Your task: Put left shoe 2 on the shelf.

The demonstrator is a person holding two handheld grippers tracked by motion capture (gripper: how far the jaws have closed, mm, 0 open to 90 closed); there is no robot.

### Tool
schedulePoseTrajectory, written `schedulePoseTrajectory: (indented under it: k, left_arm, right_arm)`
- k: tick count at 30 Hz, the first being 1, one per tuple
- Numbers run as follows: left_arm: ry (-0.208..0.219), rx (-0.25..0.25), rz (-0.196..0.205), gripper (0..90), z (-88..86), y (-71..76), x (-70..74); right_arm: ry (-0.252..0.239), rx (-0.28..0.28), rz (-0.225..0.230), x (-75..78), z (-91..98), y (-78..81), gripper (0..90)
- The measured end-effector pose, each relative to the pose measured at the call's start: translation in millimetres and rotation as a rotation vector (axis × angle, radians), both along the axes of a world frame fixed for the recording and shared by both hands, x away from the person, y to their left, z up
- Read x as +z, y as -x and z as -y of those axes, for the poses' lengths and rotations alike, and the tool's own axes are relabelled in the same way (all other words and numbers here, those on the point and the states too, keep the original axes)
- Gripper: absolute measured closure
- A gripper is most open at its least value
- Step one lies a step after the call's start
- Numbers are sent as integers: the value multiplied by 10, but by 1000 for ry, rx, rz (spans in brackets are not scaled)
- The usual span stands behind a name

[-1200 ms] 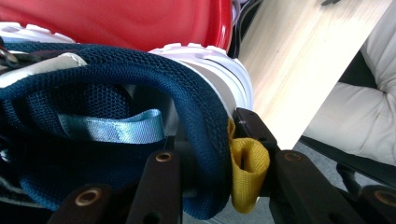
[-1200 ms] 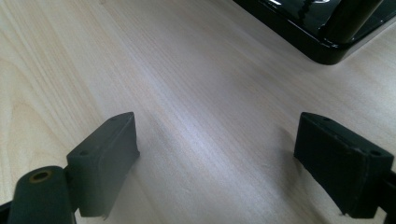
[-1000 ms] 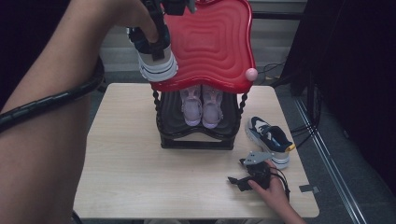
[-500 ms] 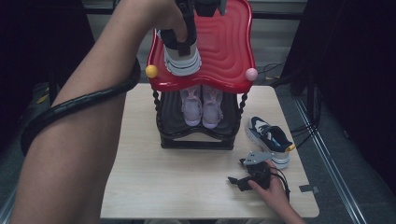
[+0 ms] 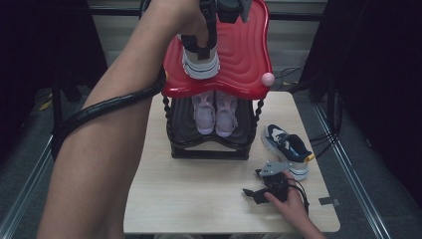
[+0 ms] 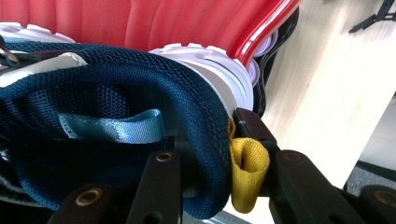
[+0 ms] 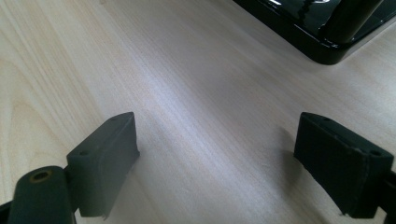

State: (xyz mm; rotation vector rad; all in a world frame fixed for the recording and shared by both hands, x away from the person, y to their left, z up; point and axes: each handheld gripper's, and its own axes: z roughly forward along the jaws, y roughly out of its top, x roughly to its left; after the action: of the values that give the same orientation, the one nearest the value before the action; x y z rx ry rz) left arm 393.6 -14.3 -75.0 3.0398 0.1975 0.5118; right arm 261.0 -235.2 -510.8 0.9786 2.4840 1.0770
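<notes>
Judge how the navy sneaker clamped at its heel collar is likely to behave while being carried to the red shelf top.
The navy sneaker probably droops a little, since the left gripper pinches only soft mesh beside the yellow loop. Its thick white sole likely stays stiff. It seems light enough for this one-sided grip.

The left gripper [image 6: 212, 163] pinches the navy mesh heel collar of a sneaker [image 6: 116, 116] (yellow pull loop [image 6: 246, 170] beside one jaw) just above the red shelf top [image 6: 187, 23], light wooden table [image 6: 327, 93] at right
</notes>
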Motion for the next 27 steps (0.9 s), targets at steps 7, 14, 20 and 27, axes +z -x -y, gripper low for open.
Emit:
schedulePoseTrajectory:
  k: [7,14,20,27]
  left_arm:
    - [-15,-6,5,717,65,-39,-55]
    - [-20,-36,4,717,142,-72,-97]
    - [-24,-41,15,716,169,-97,-137]
    - [-26,-32,16,716,142,-123,-174]
  right_arm:
    - [-1,2,1,-1,0,-1,126]
    - [-1,2,2,-1,0,-2,126]
    - [0,0,0,0,0,0,126]
    - [0,0,0,0,0,0,126]
